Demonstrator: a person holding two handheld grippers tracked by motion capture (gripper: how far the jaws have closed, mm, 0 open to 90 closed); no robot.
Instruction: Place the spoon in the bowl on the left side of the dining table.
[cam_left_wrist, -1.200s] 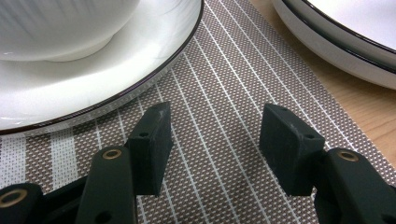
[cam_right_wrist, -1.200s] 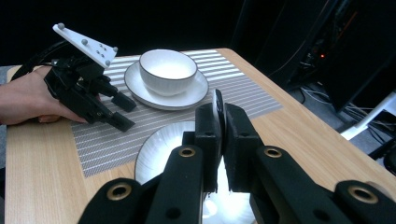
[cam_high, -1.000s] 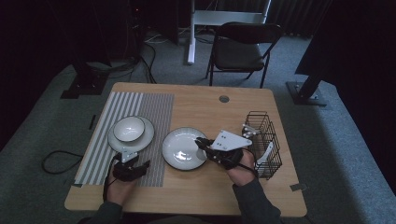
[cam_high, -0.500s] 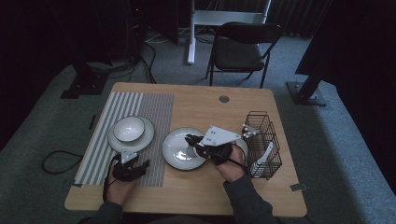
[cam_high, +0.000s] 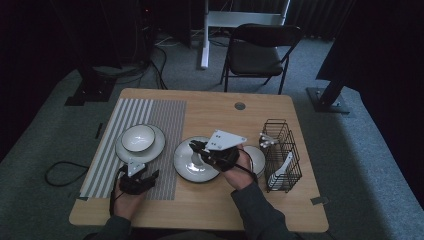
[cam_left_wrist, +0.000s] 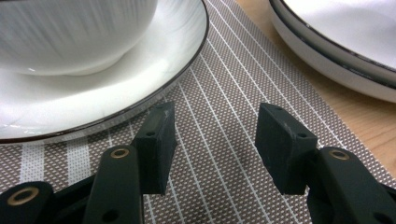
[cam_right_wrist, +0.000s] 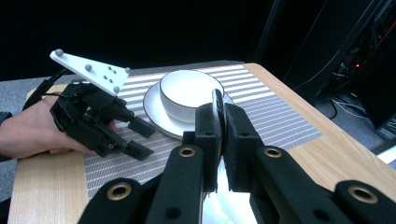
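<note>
Leftward across the table is where the right gripper (cam_high: 199, 148) has travelled since a second ago, from beside the wire basket (cam_high: 281, 155) to above the large plate (cam_high: 192, 165) at the table's middle; the left gripper (cam_high: 141, 181) has stayed on the striped mat (cam_high: 130, 112).

From the high view, the right gripper sits over the far part of the large plate, with a smaller white dish (cam_high: 256, 159) just right of the hand. The bowl (cam_high: 138, 137) stands on its saucer (cam_high: 156, 145) on the mat, at the left, just beyond the left gripper. The basket stands at the right with white utensils in it.

Looking along the left gripper (cam_left_wrist: 212, 135), its jaws stand apart with nothing between them, low over the mat (cam_left_wrist: 224, 154); the saucer's rim (cam_left_wrist: 140, 88) lies just ahead, and the large plate's edge (cam_left_wrist: 327, 65) is at the right on bare wood.

Looking along the right gripper (cam_right_wrist: 219, 126), the jaws are pressed together on the thin rim of the large plate (cam_right_wrist: 217, 105), which rises edge-on between them. Beyond stand the bowl (cam_right_wrist: 189, 95) and saucer (cam_right_wrist: 154, 112), with the left gripper (cam_right_wrist: 135, 137) and its hand (cam_right_wrist: 25, 130) at the left.
</note>
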